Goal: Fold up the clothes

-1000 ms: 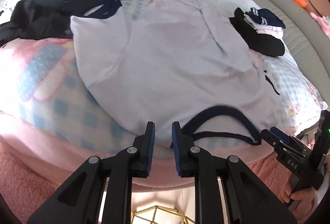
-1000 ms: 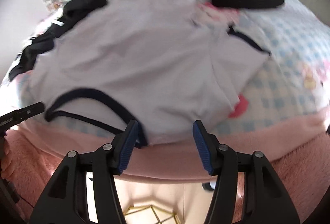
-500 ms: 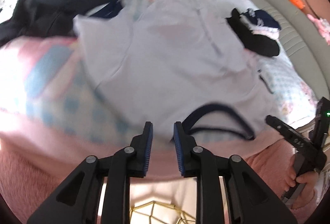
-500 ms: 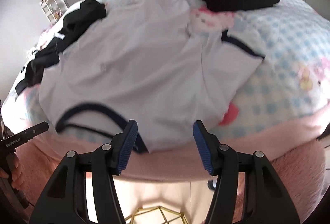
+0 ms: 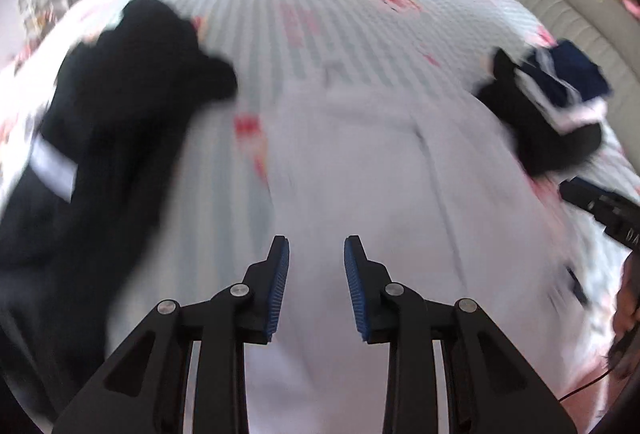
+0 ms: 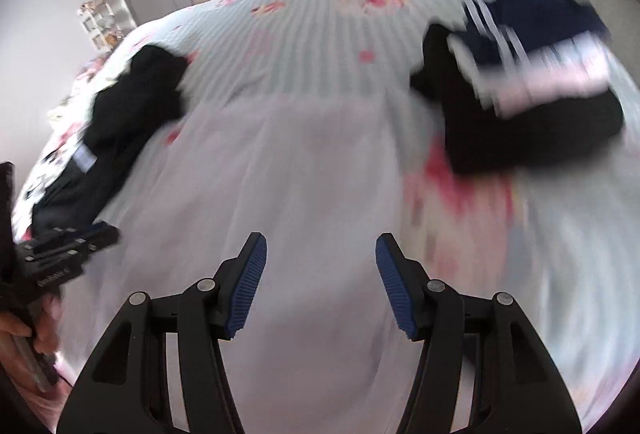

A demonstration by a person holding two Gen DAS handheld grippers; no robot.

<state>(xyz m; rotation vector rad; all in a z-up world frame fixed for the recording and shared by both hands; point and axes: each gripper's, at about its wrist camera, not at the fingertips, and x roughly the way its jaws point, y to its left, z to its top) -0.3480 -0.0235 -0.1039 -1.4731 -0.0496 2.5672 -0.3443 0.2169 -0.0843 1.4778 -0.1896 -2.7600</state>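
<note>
Matt pale cloth garment (image 5: 360,174), ribbed cotton bedspread (image 5: 320,2), ridged blue rubbery fingers (image 6: 248,286) on black plastic

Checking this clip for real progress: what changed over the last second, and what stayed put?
Both grippers swept from the bed's near edge in over the white garment. The left gripper has just been opening, with nothing between its jaws; the right gripper kept its wide gap, empty. Unchanged: the white garment lies spread flat, the dark clothes left of it, the folded stack right of it.
</note>
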